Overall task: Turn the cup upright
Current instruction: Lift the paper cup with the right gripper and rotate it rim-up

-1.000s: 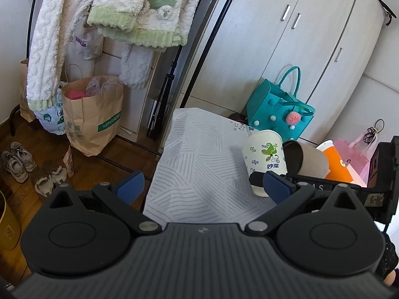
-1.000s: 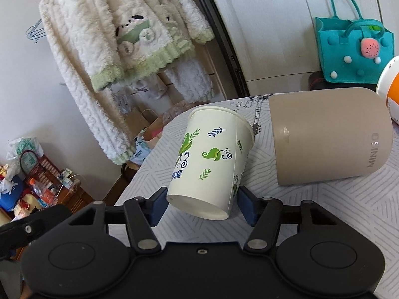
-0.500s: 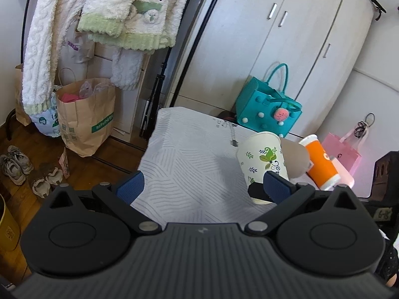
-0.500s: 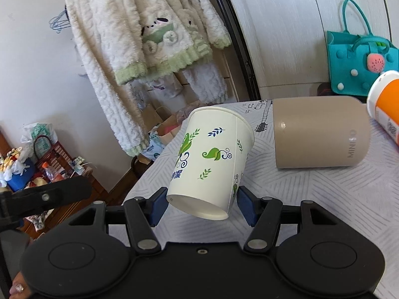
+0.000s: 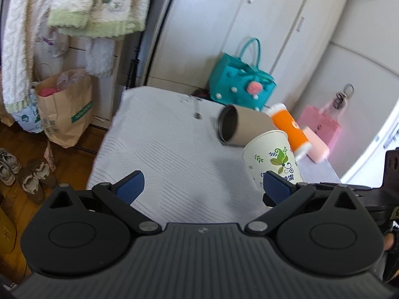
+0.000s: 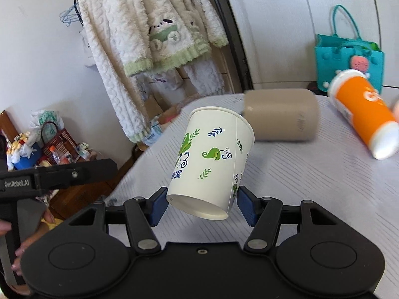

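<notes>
A white paper cup with green leaf print is held in my right gripper, which is shut on its lower part. The cup is above the table, mouth up and tilted slightly right. In the left wrist view the same cup shows at the right, behind my right blue fingertip. My left gripper is open and empty, above the near part of the white striped table. It also shows in the right wrist view at the left.
A beige tumbler lies on its side on the table behind the cup, with an orange cup lying to its right. A teal bag stands behind the table. A pink bag, a paper bag and shoes are around it.
My right gripper has carried the paper cup back and up, away from the beige tumbler. The left gripper's view has swung left, so the cup now sits further right in it.
</notes>
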Demonstrator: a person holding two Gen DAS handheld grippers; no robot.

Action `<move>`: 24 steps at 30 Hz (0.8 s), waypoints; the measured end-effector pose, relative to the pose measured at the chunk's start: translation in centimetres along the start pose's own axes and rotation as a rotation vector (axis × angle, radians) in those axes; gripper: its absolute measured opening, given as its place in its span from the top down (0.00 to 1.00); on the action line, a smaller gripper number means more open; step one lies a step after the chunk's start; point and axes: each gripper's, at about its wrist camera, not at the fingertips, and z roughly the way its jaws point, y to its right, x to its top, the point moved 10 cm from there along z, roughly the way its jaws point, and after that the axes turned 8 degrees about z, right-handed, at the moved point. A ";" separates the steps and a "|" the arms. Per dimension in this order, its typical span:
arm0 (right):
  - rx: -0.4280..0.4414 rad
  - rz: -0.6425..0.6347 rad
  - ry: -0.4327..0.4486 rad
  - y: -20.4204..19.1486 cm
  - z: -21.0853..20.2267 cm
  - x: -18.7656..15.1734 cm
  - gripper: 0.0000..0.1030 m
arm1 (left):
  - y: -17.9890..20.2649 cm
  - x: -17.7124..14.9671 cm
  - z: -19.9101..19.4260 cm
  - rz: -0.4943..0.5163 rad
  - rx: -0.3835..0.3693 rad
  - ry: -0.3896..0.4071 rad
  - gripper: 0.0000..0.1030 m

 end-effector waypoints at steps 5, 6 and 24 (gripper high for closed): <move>-0.043 0.014 -0.019 2.4 -2.1 -1.4 0.36 | 3.0 -0.6 0.1 0.045 -0.036 -0.023 0.00; -0.050 0.018 -0.019 2.8 -2.5 -1.6 0.36 | 3.6 -0.7 0.1 0.053 -0.043 -0.027 0.00; -0.123 0.125 -0.013 10.6 -3.7 -3.2 0.36 | 12.5 -1.9 3.2 0.153 -0.138 -0.116 0.00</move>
